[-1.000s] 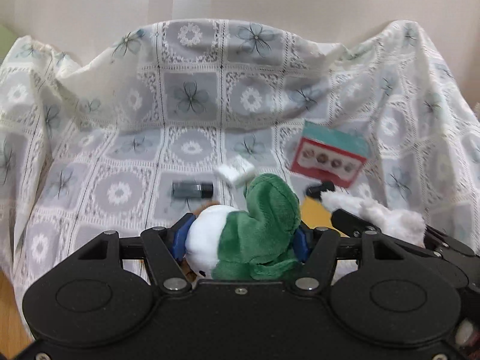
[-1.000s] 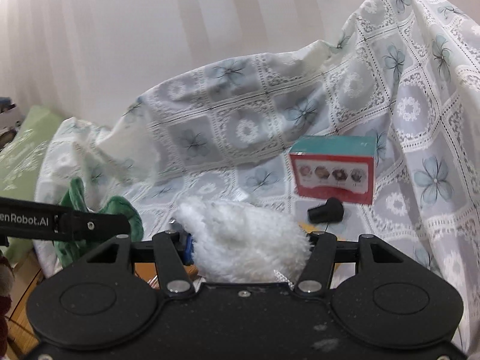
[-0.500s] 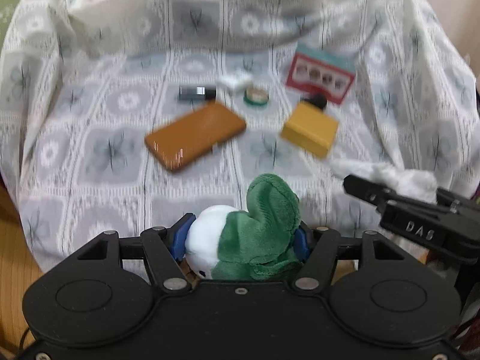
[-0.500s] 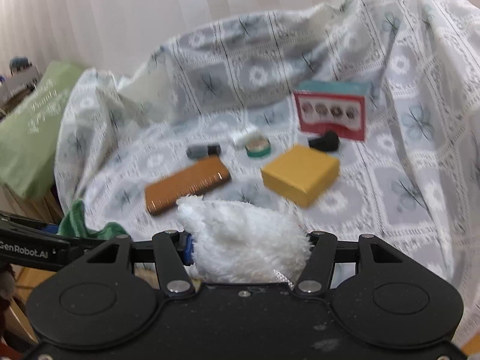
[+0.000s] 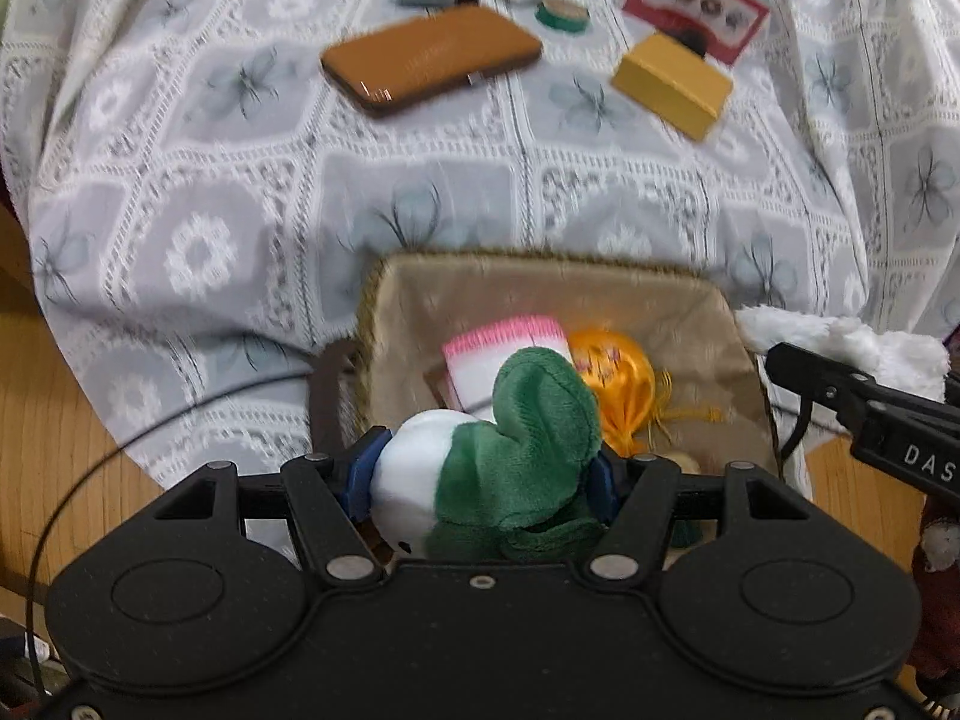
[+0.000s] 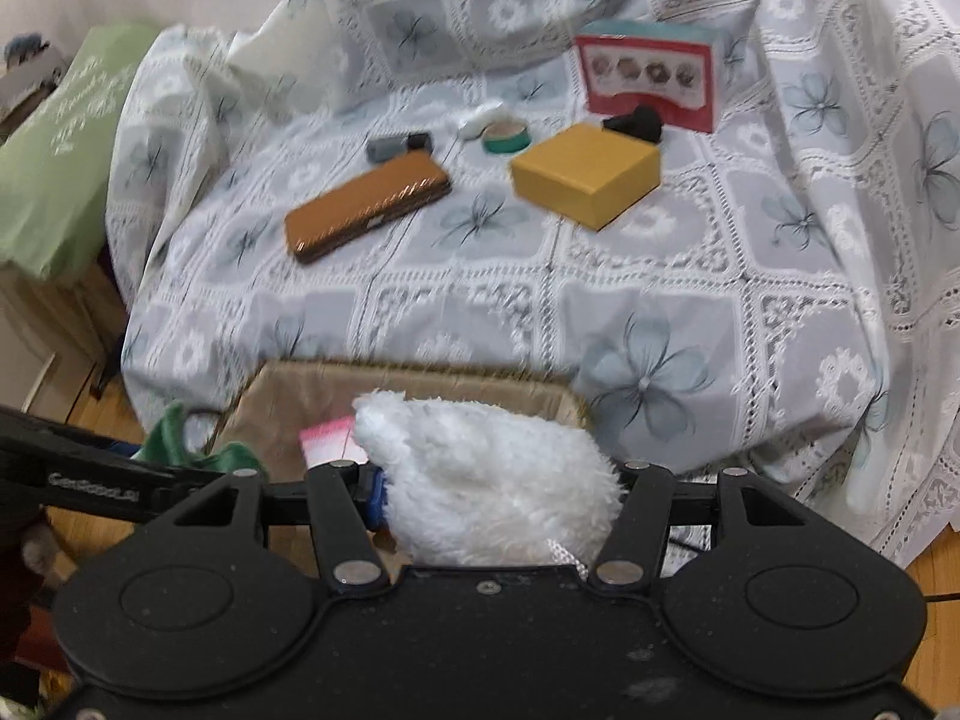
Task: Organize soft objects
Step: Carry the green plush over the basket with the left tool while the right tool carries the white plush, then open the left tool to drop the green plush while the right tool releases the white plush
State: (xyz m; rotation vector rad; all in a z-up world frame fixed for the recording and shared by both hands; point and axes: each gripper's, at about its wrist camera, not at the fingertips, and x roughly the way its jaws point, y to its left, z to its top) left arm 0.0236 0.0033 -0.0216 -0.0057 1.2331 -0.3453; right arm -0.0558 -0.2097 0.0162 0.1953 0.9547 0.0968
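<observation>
Hiding its lower half, the green plush perhaps overlaps the basket.

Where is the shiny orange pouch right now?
In the left wrist view, the orange pouch lies inside the tan basket, just right of the pink-and-white sock, behind the green plush.

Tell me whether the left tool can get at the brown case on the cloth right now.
Probably not as things stand. The left tool is already clamped on the green and white plush, so its jaws are full, and the brown case lies well beyond the basket across the cloth.
</observation>
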